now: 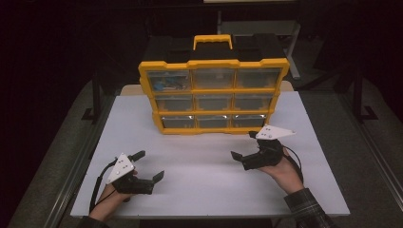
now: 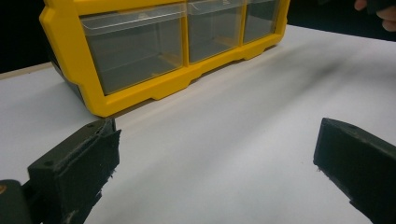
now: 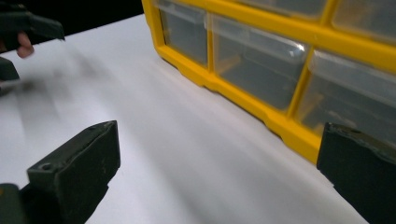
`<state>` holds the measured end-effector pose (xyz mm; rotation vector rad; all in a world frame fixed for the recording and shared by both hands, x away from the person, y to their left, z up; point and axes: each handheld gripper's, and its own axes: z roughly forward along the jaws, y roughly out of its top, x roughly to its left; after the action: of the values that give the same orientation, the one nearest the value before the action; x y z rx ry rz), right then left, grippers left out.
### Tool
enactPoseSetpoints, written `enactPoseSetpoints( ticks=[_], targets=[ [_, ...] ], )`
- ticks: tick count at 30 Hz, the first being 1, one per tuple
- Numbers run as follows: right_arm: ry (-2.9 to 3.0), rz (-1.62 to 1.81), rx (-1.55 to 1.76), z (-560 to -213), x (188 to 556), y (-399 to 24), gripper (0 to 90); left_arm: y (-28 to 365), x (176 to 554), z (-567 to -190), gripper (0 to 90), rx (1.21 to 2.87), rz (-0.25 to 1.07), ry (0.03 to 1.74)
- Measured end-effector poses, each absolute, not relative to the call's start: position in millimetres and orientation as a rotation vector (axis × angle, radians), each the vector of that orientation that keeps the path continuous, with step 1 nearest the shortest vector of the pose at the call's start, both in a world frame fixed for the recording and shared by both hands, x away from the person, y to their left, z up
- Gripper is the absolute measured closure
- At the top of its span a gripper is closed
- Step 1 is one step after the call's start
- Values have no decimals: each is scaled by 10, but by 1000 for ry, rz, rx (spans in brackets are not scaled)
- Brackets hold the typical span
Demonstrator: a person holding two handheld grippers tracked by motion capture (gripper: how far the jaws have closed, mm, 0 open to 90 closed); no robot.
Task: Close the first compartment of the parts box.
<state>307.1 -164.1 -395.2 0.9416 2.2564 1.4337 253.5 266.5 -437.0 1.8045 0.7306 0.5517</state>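
A yellow drawer cabinet [image 1: 214, 95] stands upright at upper centre on a white table [image 1: 209, 190], both grippers, left [image 1: 151, 166] and right [image 1: 243, 145], wide open and empty below it; a careless pull could probably tip it.

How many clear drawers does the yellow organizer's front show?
9, in three rows of three on the yellow organizer: top row, middle row, bottom row. Only the top-left drawer visibly holds something bluish. None appear hidden.
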Motion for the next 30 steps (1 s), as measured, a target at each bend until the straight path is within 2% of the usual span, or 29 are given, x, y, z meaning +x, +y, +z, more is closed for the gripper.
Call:
enactPoseSetpoints(
  ticks=[17,30],
  targets=[
    [2178,1433,1071,-4278,2748,-2089,0,2646,2523,-4374,2,1782,538,736],
    [2155,1379,1048,-4353,2626,-2247,0,2637,2514,-4378,2,1782,532,740]
  ],
)
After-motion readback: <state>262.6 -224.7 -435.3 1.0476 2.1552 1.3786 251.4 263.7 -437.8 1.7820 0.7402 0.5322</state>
